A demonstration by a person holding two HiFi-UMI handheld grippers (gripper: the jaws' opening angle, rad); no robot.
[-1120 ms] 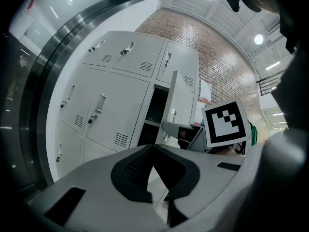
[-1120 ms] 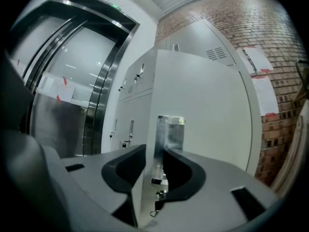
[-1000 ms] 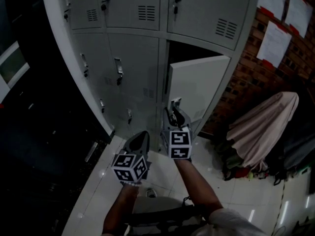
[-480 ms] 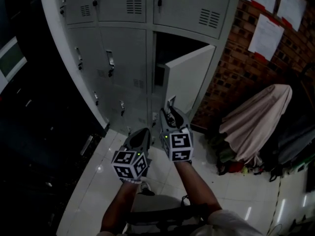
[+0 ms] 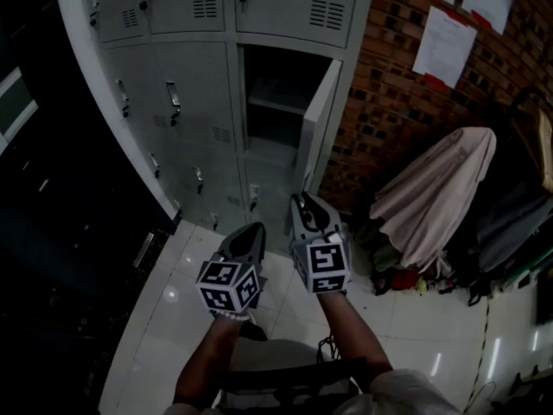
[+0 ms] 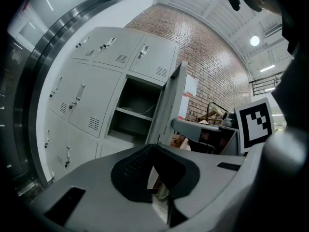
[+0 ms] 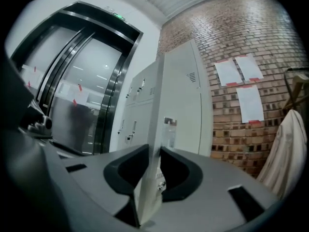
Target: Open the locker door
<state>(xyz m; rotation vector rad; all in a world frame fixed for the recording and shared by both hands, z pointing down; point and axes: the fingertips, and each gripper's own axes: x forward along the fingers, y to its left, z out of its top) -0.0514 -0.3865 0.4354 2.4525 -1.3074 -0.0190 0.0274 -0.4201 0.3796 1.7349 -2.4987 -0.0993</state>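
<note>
The grey locker door (image 5: 316, 128) stands swung out nearly edge-on, baring the dark compartment (image 5: 272, 102) and its shelf. My right gripper (image 5: 304, 202) reaches the door's lower free edge. In the right gripper view the door's edge (image 7: 157, 105) runs up between the jaws of the right gripper (image 7: 153, 175), which are closing with both pads against it. My left gripper (image 5: 248, 237) hangs to the left and lower, away from the lockers, shut with nothing in it. The left gripper view shows the open door (image 6: 170, 103) beyond the left gripper (image 6: 158, 178).
Closed lockers with latch handles (image 5: 173, 102) fill the bank left of the open one. To the right are a brick wall with papers (image 5: 445, 46) and a cloth-draped heap (image 5: 432, 188) over clutter. White floor tiles (image 5: 173, 335) lie below, with dark glass panels at the left.
The door has swung further out, from facing me to almost edge-on, and more of the compartment shows. My right gripper has moved right and back with its edge. The left gripper has hardly moved.
</note>
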